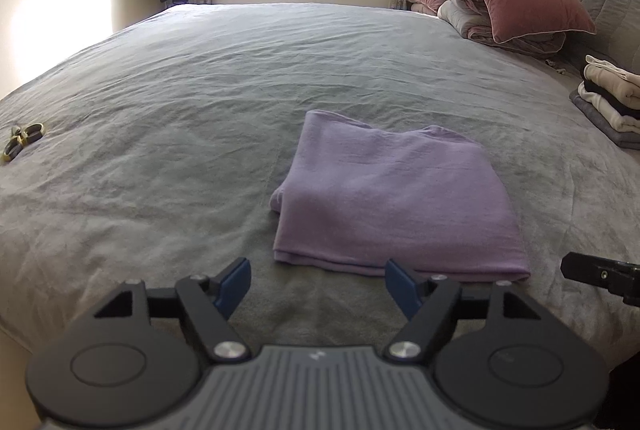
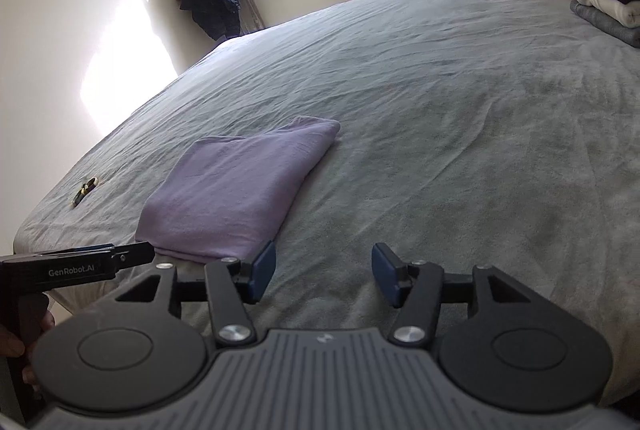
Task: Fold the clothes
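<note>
Garment under inspection: a lilac folded cloth [image 1: 396, 198] lies flat on the grey bed [image 1: 200, 90], lower centre of the left wrist view, all layers stacked and its near hem square to the camera.

The left hand-held gripper [image 1: 318, 286] stands released, jaws wide, nothing between them. The cloth's near edge sits just ahead of it, and the right-hand fingertip [image 1: 402, 284] is just at that hem (contact cannot be confirmed from this angle).

The right hand-held gripper [image 2: 324, 272] is likewise released and empty. In its view the cloth [image 2: 236, 190] lies ahead and to the left, its long axis running from lower left to upper centre of the frame, its near right corner just beside the left-hand fingertip [image 2: 264, 268].

Judgement: both grippers are near the same hem, the left one facing it more directly. The fold appears complete, so the likely next move is to take the bundle by this near edge.

A stack of folded clothes [image 1: 612, 102] sits at the right edge of the frame, well apart from the cloth. A pair of scissors [image 1: 22, 140] lies far left, clear of the work.
</note>
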{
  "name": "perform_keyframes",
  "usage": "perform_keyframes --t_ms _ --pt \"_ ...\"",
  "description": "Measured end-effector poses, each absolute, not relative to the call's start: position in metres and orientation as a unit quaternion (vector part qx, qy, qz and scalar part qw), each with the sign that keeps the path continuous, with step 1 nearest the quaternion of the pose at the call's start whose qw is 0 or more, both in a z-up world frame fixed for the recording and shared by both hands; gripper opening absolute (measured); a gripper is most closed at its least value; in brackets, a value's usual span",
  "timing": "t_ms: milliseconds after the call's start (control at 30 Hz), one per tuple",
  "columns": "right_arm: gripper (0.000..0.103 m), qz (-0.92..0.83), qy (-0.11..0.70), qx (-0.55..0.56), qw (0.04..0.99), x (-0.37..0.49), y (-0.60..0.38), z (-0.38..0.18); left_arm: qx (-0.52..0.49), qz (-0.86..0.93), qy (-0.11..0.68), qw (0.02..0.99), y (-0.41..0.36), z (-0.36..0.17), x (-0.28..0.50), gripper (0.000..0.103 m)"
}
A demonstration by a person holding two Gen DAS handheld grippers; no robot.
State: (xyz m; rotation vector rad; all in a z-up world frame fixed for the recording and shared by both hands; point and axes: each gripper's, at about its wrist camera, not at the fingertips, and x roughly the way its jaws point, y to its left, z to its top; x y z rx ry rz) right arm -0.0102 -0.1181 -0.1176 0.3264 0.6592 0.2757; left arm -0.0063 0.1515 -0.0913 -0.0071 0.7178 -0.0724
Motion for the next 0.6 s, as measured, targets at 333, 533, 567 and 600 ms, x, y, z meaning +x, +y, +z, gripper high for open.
perform_keyframes --t_ms 333,533,567,600 --pt "0.092 0.15 0.341 0.22 0.902 -0.005 -0.128 -0.114 -0.01 -0.08 0.357 0.931 0.146 -0.074 0.006 0.102" --pt "0.101 0.17 0.35 0.288 0.875 0.002 -0.14 -0.12 -0.034 -0.103 0.383 0.918 0.152 -0.073 0.023 0.102" --pt "0.102 0.171 0.351 0.299 0.871 0.004 -0.142 -0.121 -0.034 -0.102 0.385 0.917 0.153 -0.073 0.026 0.102" --pt "0.102 0.172 0.352 0.31 0.866 0.006 -0.145 -0.121 -0.034 -0.102 0.388 0.915 0.154 -0.074 0.03 0.102"
